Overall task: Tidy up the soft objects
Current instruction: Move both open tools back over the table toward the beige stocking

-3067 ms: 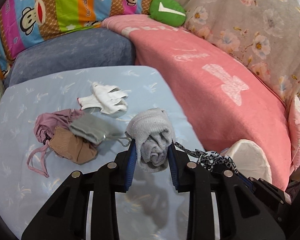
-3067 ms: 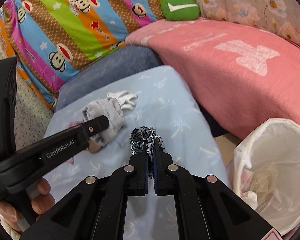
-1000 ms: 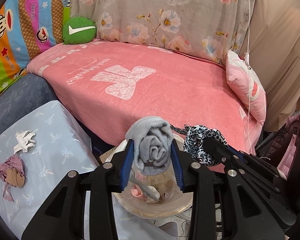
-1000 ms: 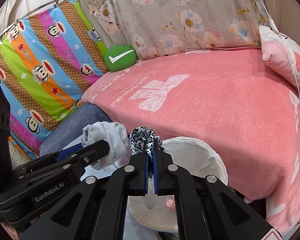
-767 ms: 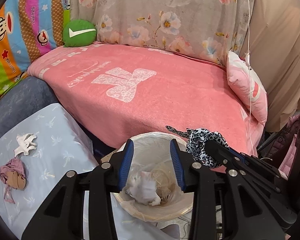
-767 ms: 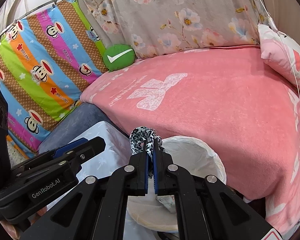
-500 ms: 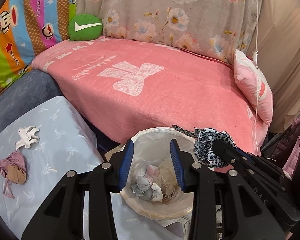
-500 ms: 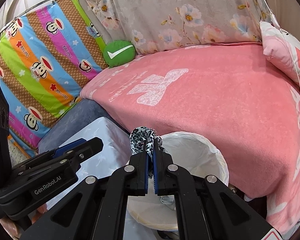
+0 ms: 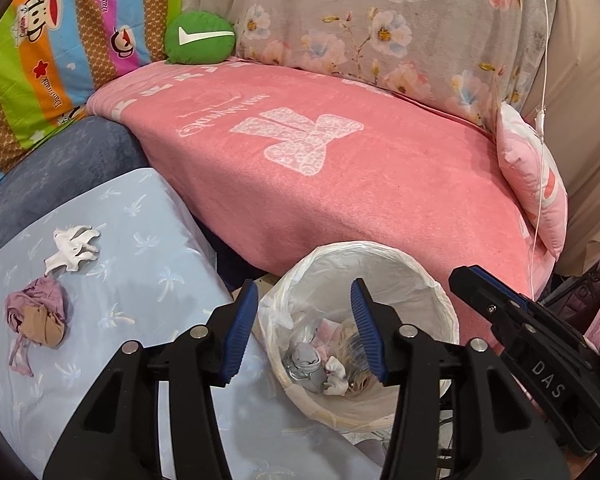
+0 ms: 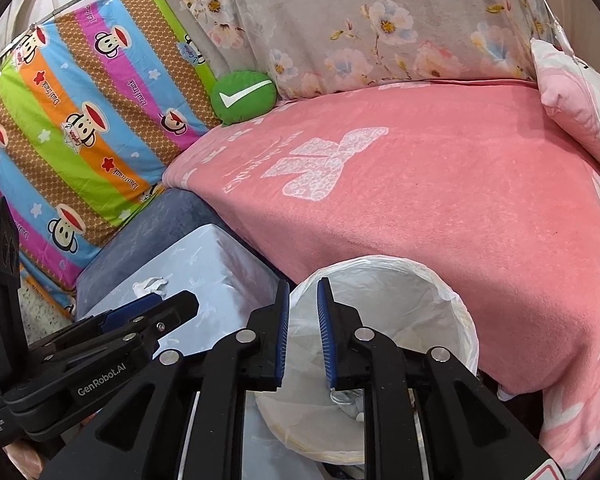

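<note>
A white lined bin [image 9: 412, 264] stands on the floor between the blue table and the pink couch. Inside it lie a grey rolled sock [image 9: 306, 362] and other small garments. My left gripper [image 9: 304, 300] hangs open above the bin's left rim, nothing between its blue pads. My right gripper [image 10: 303, 292] is open over the bin [image 10: 456, 292], also empty; the leopard-print cloth is not visible. On the blue table [image 9: 148, 280] remain a white glove [image 9: 72, 246] and a bundle of mauve and tan garments [image 9: 38, 316].
A pink blanket [image 9: 340, 168] covers the couch behind the bin, with a pink pillow [image 9: 536, 184] at its right end and a green round cushion [image 9: 200, 38] at the back. A striped monkey-print quilt [image 10: 80, 120] hangs to the left.
The left gripper let the grey sock fall into the bin about a second ago. Since half a second ago the right gripper has opened and the leopard-print cloth is gone from its jaws.
</note>
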Demonstrator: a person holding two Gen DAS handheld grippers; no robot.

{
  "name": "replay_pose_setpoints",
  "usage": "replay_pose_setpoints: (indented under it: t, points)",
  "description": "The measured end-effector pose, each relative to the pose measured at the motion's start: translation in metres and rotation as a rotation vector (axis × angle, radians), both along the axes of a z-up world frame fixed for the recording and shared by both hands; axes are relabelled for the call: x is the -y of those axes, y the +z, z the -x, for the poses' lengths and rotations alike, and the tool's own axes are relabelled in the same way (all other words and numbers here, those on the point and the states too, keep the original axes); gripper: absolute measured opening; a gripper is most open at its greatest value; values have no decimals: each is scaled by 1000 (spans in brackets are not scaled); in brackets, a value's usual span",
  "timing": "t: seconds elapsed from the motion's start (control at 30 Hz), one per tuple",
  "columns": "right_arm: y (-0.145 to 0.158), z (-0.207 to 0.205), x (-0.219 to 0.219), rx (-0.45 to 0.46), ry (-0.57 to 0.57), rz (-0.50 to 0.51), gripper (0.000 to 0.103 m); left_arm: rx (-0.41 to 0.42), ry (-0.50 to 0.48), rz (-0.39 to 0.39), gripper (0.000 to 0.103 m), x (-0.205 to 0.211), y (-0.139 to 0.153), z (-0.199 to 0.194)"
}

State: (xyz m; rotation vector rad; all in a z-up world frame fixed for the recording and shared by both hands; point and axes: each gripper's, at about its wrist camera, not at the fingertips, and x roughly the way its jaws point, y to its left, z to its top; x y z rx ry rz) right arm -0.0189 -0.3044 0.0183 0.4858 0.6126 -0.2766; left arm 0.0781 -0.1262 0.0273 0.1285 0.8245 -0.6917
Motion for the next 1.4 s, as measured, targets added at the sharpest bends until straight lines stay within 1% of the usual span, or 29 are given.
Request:
replay_pose_setpoints:
  t: [0.07,0.1,0.13,0.57,0.87,1.13,1.23,1.27,1.4]
  points:
    - [1,-2,-3,1,3,6,27,-4,9,2,49,-4,-1,-2]
    - [1,-3,-4,0,4,9,30,-4,13,4,52,-6,-1,-2]
    - [1,-4,-5,-2,4,13,32,-3,19,5,54,-7,-1,-3]
    - [-3,-22,-29,-24,62,17,32,-21,68,10,55,-33,-8,-12]
    - [-13,-41,-59,-56,130,20,32,-62,134,12,55,-61,-22,-26]
    - [-21,-67,-93,-83,205,33,32,-107,223,-1,55,-97,-39,-42]
    - [-25,-76,-106,-94,228,35,32,-121,261,-2,59,-113,-43,-49]
    - [-26,-79,-111,-99,237,37,32,-122,274,-1,63,-118,-43,-51]
    - [-29,-90,-129,-114,268,50,32,-138,316,11,65,-140,-48,-59]
